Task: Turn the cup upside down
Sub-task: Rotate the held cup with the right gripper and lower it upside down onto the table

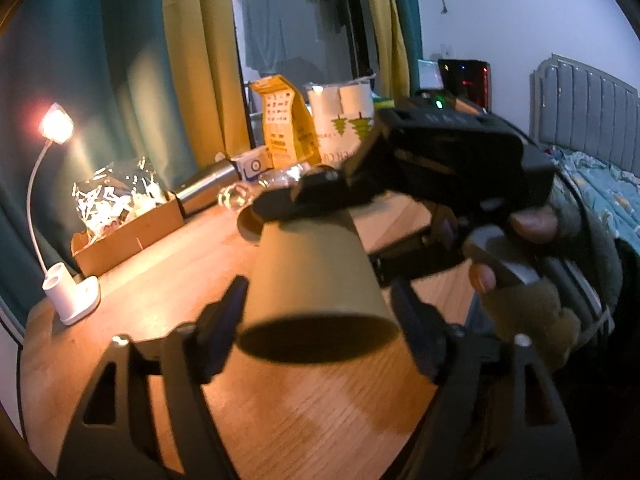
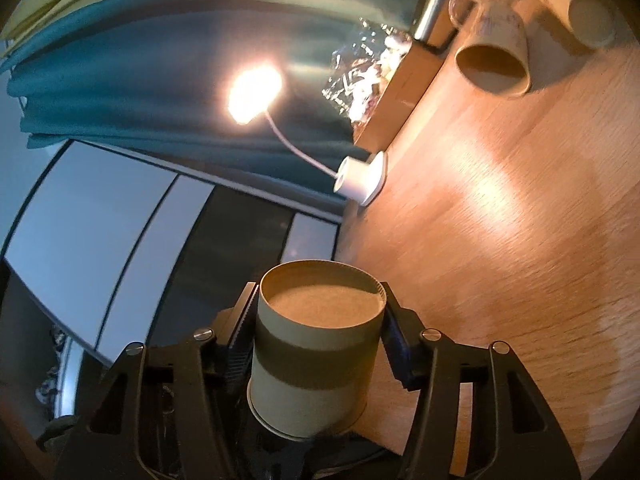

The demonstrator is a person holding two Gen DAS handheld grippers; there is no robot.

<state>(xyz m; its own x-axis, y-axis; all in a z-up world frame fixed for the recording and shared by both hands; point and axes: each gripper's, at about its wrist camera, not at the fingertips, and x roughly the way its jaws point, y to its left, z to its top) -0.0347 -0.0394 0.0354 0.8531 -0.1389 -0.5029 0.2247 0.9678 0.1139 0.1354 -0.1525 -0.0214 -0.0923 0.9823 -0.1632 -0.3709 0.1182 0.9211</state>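
The paper cup (image 2: 316, 356) is pinched, base showing, by the right gripper (image 2: 320, 316). The left gripper (image 1: 320, 320) is spread, seemingly untouched by it.

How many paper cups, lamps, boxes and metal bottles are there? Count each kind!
Paper cups: 3
Lamps: 1
Boxes: 1
Metal bottles: 1
Total: 6

A small lamp (image 1: 56, 128) glows at nine o'clock before teal curtains (image 1: 80, 80); a bed (image 1: 600, 184) stands at three o'clock.
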